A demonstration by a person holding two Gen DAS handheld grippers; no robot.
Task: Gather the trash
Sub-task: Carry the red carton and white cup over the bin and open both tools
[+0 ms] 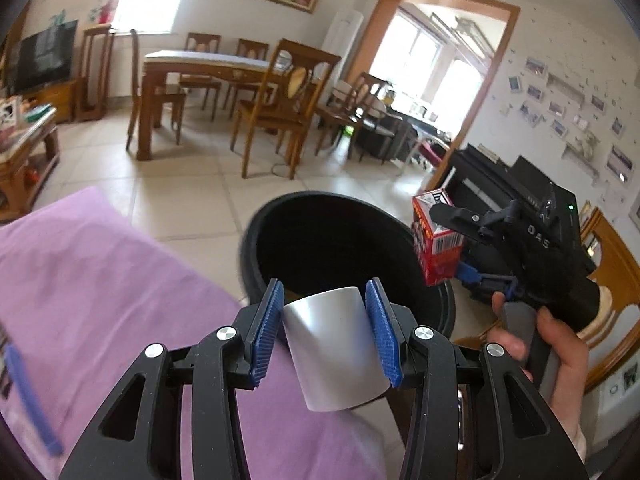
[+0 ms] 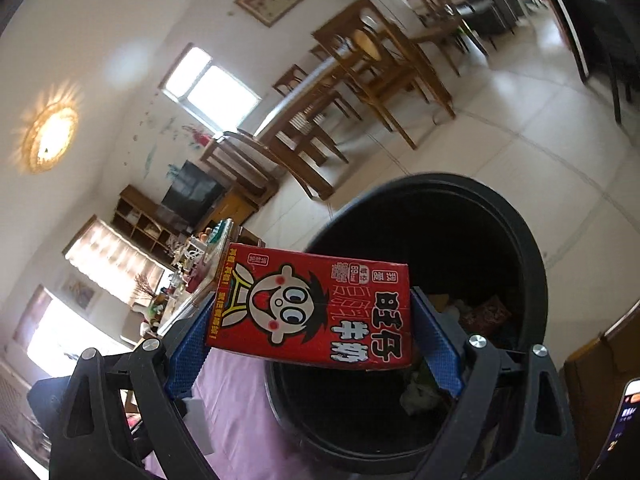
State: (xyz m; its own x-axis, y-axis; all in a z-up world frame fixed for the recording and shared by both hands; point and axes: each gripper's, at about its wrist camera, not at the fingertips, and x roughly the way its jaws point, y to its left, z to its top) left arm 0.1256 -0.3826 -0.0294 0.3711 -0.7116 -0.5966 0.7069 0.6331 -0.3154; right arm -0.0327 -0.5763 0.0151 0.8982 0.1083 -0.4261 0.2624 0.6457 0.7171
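Observation:
My left gripper (image 1: pixel 326 312) is shut on a silver cup (image 1: pixel 334 344), held just over the near rim of a black round trash bin (image 1: pixel 256 232). My right gripper (image 2: pixel 316 328) is shut on a red milk carton (image 2: pixel 312 308) with a cartoon face, held above the bin's (image 2: pixel 532 256) left side. In the left wrist view the right gripper (image 1: pixel 448 240) and its carton (image 1: pixel 438 252) hang at the bin's right rim. Some trash (image 2: pixel 484 312) lies inside the bin.
A purple cloth (image 1: pixel 100 280) covers the surface left of the bin. A wooden dining table with chairs (image 1: pixel 224 80) stands across the tiled floor. A black piano (image 1: pixel 500 184) is at the right, a TV (image 1: pixel 44 56) at the far left.

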